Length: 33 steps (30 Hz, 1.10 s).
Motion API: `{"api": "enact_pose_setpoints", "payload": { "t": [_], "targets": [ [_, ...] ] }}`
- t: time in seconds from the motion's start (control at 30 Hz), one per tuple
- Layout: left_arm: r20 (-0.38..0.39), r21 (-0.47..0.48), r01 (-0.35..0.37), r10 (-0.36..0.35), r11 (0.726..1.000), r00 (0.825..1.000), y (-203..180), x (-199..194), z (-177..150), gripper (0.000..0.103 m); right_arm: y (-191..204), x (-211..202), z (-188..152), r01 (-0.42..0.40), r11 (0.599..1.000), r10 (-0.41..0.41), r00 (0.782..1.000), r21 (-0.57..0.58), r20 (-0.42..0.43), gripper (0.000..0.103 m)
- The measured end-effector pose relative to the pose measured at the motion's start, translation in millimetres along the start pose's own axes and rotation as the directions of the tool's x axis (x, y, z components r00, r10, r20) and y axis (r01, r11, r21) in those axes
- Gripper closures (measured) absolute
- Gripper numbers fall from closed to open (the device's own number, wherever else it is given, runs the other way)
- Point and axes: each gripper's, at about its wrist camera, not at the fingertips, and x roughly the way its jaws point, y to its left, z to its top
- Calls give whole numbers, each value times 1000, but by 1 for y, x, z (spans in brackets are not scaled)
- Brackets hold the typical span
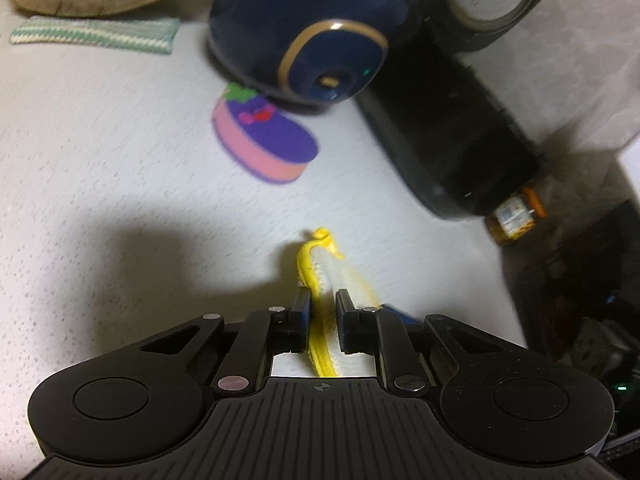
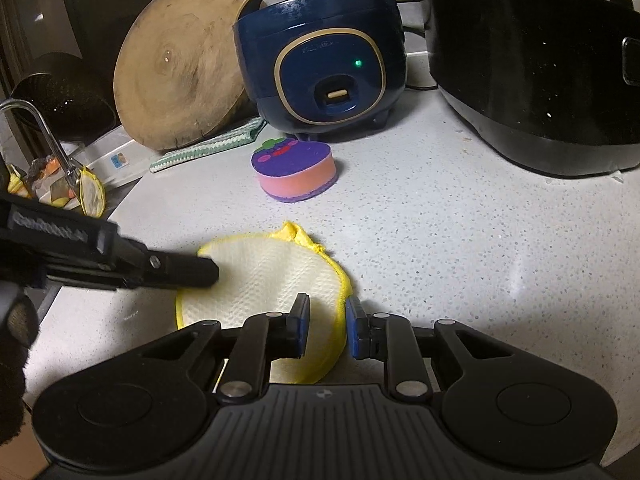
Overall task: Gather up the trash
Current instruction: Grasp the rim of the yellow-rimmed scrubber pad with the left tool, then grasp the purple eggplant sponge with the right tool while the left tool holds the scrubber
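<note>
A white mesh net bag with a yellow elastic rim lies on the speckled white counter. My left gripper is shut on its rim, seen edge-on between the pads; it also shows in the right wrist view reaching in from the left. My right gripper straddles the bag's right rim with its jaws a little apart, each pad close to the yellow edge. A second filled net with scraps hangs at the sink on the left.
A purple and pink sponge sits just beyond the bag. Behind it stand a navy rice cooker, a large black cooker, a round wooden board and a green striped cloth. A jar stands near the counter edge.
</note>
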Motion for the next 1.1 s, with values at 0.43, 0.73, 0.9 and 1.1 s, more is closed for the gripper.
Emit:
{"api": "enact_pose_setpoints", "payload": {
  "t": [0.43, 0.73, 0.9, 1.1],
  "targets": [
    [40, 30, -65, 64, 997, 997, -3, -21, 1, 87, 30, 13, 3, -95, 994, 94, 995, -56, -34, 83],
    [55, 98, -143, 138, 985, 989, -5, -9, -4, 79, 31, 14, 2, -108, 992, 106, 994, -71, -38, 82],
    [29, 116, -188, 186, 975, 982, -4, -1, -9, 79, 30, 12, 0, -107, 992, 105, 994, -70, -34, 82],
    [30, 73, -213, 212, 974, 977, 3, -6, -16, 83, 31, 11, 0, -109, 991, 106, 994, -80, -38, 82]
  ]
}}
